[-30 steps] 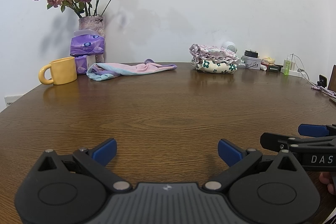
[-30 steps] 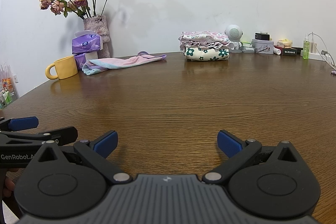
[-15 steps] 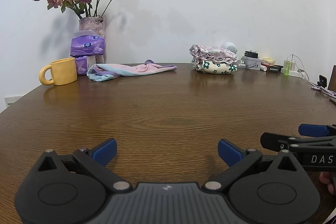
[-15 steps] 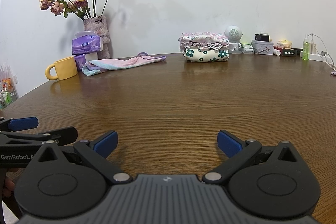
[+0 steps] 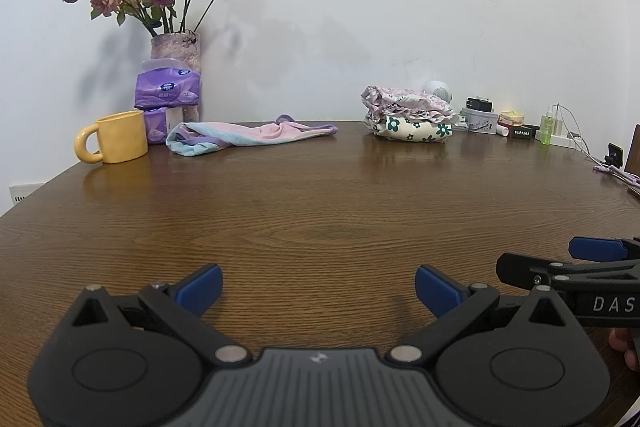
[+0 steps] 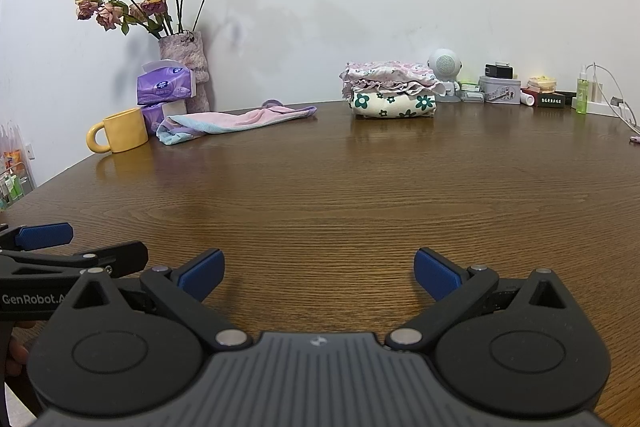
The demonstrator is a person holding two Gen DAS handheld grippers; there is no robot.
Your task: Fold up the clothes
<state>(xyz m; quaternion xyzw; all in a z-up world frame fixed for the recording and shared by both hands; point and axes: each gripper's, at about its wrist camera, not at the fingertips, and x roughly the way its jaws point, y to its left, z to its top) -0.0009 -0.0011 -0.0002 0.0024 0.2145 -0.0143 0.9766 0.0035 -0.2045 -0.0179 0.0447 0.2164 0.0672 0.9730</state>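
Bare wooden table lies wide ahead; only its far edge is crowded: yellow mug, pink cloth, folded clothes.

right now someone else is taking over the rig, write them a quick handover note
Left gripper: open, empty, low over the near edge of the table.
Right gripper: open, empty, beside the left one.
Pink and blue garment: unfolded, lying loose at the far left, next to the yellow mug.
Folded stack: floral and ruffled pieces piled at the far middle, by the wall.
Done: that stack looks folded.
Left: fetch the pink and blue garment, spread it on the open wood, fold it, probably add it to the stack.
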